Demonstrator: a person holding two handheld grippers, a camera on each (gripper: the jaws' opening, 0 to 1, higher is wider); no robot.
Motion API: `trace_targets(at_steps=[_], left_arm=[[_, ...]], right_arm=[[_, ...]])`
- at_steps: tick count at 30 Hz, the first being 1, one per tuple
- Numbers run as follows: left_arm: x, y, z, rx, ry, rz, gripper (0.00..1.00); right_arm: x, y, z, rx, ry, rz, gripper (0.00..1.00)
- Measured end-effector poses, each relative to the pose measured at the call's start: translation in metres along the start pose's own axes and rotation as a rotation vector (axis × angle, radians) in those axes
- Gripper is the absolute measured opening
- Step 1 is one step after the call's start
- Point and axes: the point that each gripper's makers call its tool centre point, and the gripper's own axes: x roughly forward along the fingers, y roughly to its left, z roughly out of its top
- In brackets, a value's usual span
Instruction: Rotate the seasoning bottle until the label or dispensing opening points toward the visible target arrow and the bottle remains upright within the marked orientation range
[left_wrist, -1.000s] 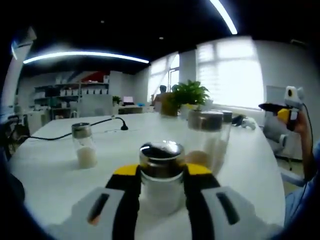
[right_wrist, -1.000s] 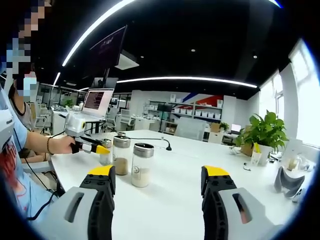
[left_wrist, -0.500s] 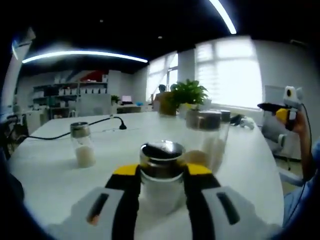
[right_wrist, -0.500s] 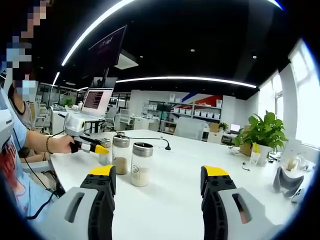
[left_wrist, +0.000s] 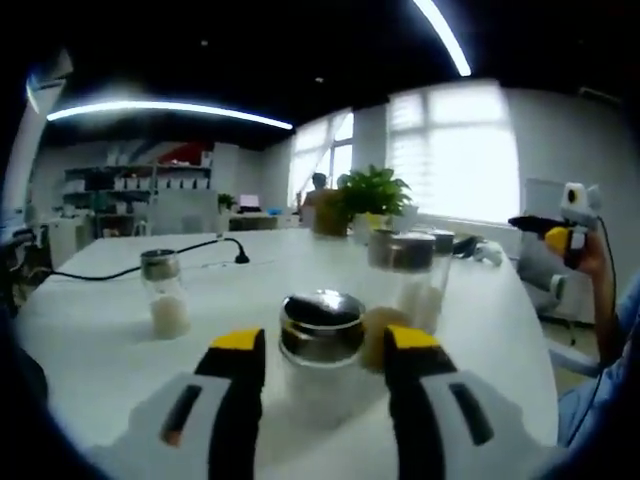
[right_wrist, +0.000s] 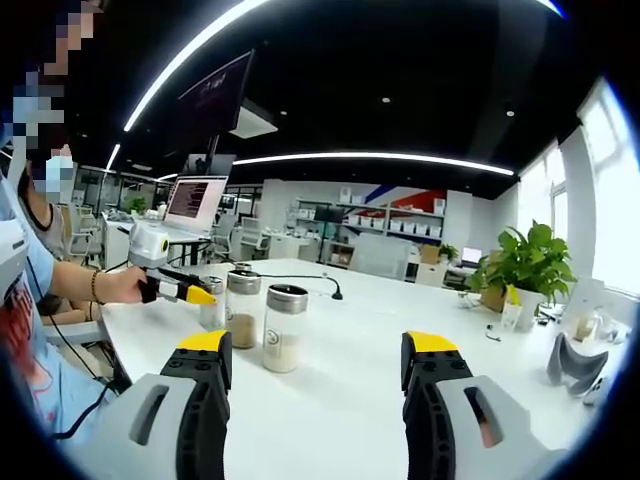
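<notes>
We have the left gripper (left_wrist: 322, 362) parted around the upright bottle (left_wrist: 321, 352), right gripper (right_wrist: 316, 362) parted and idle; off-centre closing could tip it on the table (left_wrist: 90, 330).

Four seasoning bottles stand on one white bench (left_wrist: 90, 330): one bottle (left_wrist: 321, 352) between the claw jaws near the bench's near edge, one lone bottle (left_wrist: 163, 293) toward the left edge, and two bottles (left_wrist: 409, 283) close together behind. One potted plant (left_wrist: 368, 196) sits near the far edge. Two claws: left (left_wrist: 322, 352), right (right_wrist: 316, 360).
</notes>
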Motion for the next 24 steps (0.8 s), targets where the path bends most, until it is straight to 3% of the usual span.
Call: trace_targets(at_steps=[3, 7, 14, 16, 17, 20, 24], left_arm=[[-0.005, 0.003, 0.005, 0.032, -0.019, -0.027, 0.44], [-0.014, 0.003, 0.014, 0.066, -0.029, -0.077, 0.48], [-0.015, 0.001, 0.022, 0.034, 0.006, -0.29, 0.58], [-0.015, -0.006, 0.032, -0.024, -0.03, -0.375, 0.65], [-0.016, -0.009, 0.032, -0.005, -0.028, -0.41, 0.68], [-0.015, -0.01, 0.028, 0.099, -0.009, -0.463, 0.63], [-0.015, -0.015, 0.023, 0.153, 0.011, -0.545, 0.65]], right_arm=[[0.0, 0.001, 0.0, 0.0, 0.0, 0.003, 0.7], [0.0, 0.001, 0.0, -0.001, 0.001, 0.002, 0.7], [0.001, 0.003, 0.0, 0.001, 0.001, 0.009, 0.7], [0.001, 0.003, 0.0, 0.001, 0.001, 0.009, 0.7], [0.001, 0.003, 0.0, 0.001, 0.0, 0.01, 0.7], [0.001, 0.004, 0.001, 0.002, -0.002, 0.01, 0.7], [0.001, 0.003, 0.0, 0.004, -0.002, 0.01, 0.7]])
